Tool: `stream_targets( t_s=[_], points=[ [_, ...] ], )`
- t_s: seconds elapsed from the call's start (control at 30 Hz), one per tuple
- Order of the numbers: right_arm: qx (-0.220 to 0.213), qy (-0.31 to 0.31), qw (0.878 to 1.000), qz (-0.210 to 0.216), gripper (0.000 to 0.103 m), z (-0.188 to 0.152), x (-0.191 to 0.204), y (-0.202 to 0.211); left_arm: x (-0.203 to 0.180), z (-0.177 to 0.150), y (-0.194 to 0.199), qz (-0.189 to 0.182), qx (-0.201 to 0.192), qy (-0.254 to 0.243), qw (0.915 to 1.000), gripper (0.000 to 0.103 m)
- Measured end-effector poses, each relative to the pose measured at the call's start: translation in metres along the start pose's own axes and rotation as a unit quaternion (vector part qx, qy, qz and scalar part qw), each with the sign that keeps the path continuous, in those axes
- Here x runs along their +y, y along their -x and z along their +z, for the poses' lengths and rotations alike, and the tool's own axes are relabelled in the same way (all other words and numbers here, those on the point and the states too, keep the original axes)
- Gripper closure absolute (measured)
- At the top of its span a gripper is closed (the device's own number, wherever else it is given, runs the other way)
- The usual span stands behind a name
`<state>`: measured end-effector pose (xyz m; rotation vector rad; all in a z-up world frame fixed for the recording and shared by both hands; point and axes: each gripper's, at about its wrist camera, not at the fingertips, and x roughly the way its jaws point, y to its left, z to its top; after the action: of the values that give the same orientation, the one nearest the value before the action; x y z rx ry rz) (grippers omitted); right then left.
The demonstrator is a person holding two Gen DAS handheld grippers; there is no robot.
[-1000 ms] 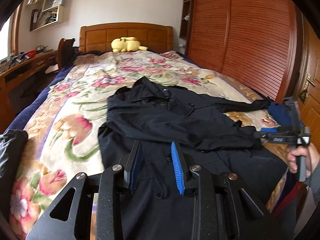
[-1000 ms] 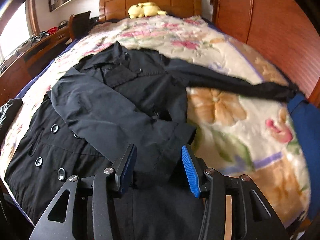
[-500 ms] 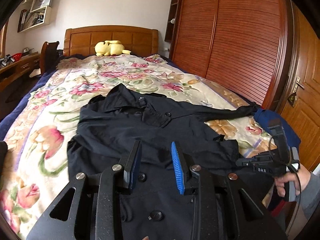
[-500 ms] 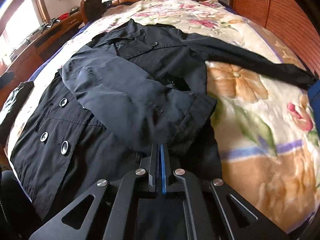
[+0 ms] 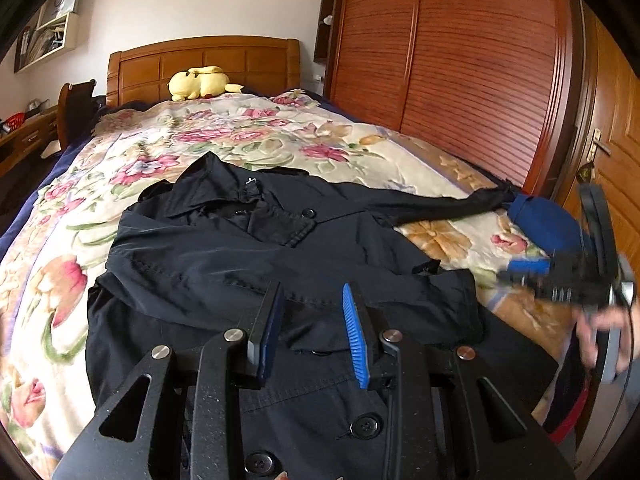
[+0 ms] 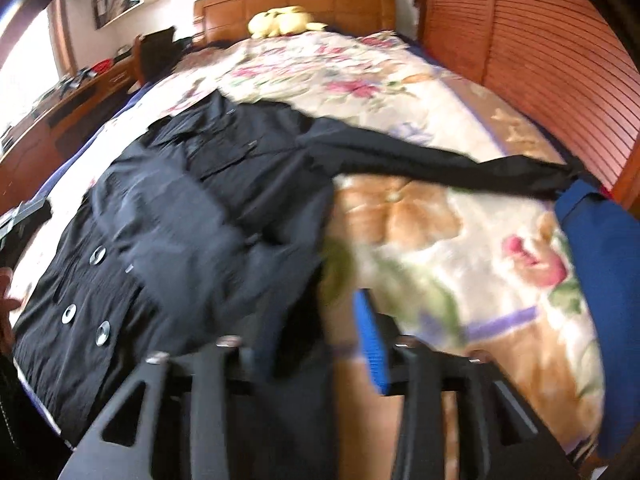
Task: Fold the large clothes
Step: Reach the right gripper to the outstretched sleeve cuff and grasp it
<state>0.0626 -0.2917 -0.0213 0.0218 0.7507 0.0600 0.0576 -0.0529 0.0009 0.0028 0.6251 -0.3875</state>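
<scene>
The left gripper (image 5: 312, 330) is hovering over the lower front of the coat (image 5: 248, 256), jaws standing partly apart with nothing between the pads. Two buttons (image 5: 364, 426) are showing just under its frame, partly cut off by it.

The right gripper (image 6: 316, 340) is opening over the coat's near right edge. Its blue pad (image 6: 370, 344) is readable; the dark pad is merging with the dark cloth through motion blur. Cloth is lying in the gap below, and whether either pad is touching it cannot be told. In the left view this gripper is appearing blurred at the right edge, with the hand (image 5: 600, 332) holding it smeared and cut off.

The coat is lying front-up on the bed (image 5: 160, 148), collar toward the headboard (image 5: 204, 64). One sleeve (image 5: 224, 276) is lying folded across the chest. The other sleeve (image 6: 440, 164) is stretching out to the bed's right edge, its cuff meeting a blue item (image 6: 600, 240) whose nature cannot be made out.

A yellow plush (image 5: 200, 82) is resting at the headboard. Wall shelves (image 5: 44, 40) are holding items too small to identify.
</scene>
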Motion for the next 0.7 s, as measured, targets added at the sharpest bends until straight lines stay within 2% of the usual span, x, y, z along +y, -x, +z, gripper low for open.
stream_targets(
  t_s=[0.17,0.53,0.63,0.7],
  points=[
    [-0.002,0.001,0.999,-0.046,0.054,0.035,-0.043,-0.015,-0.006,-0.005,-0.013,0.004,0.012,0.002,0.9999,0.071],
    [-0.022,-0.056,0.993,-0.105,0.053,0.098,-0.150,-0.040,-0.025,-0.022,-0.043,0.004,0.057,-0.006,0.9983,0.071],
    [-0.019,-0.072,0.991,-0.112,0.049,0.113,-0.176,-0.047,-0.030,-0.024,-0.049,0.004,0.064,-0.010,0.9979,0.071],
    [-0.010,-0.078,0.989,-0.124,0.042,0.122,-0.191,-0.056,-0.034,-0.025,-0.053,0.003,0.071,-0.013,0.9974,0.071]
  ],
)
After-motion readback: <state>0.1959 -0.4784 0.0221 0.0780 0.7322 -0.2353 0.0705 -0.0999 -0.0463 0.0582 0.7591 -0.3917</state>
